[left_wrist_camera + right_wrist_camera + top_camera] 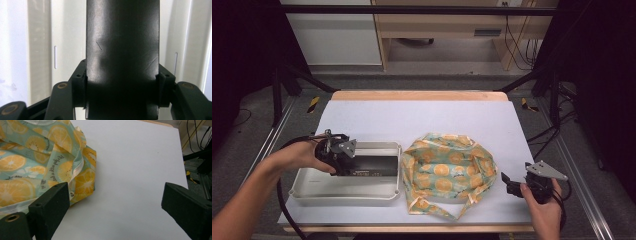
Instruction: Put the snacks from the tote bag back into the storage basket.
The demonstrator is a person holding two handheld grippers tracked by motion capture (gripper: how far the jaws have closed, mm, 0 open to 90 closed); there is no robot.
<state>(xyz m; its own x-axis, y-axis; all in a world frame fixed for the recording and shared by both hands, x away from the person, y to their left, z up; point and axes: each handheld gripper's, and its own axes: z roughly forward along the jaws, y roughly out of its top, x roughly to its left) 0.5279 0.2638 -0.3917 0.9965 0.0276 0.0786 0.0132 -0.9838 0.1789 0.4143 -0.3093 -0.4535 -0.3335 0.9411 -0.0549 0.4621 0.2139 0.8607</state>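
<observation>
At far left on the desk, white tray holds one black box, lying flat. Left gripper jaws clamped across the box's end; the box looks rigid, smooth, likely slippery, so gripping the flat sides suits. Just right of the tray, open orange-print cloth bag, soft and floppy; contents hard to make out. Far right, right gripper jaws spread, empty, near the bag.
</observation>
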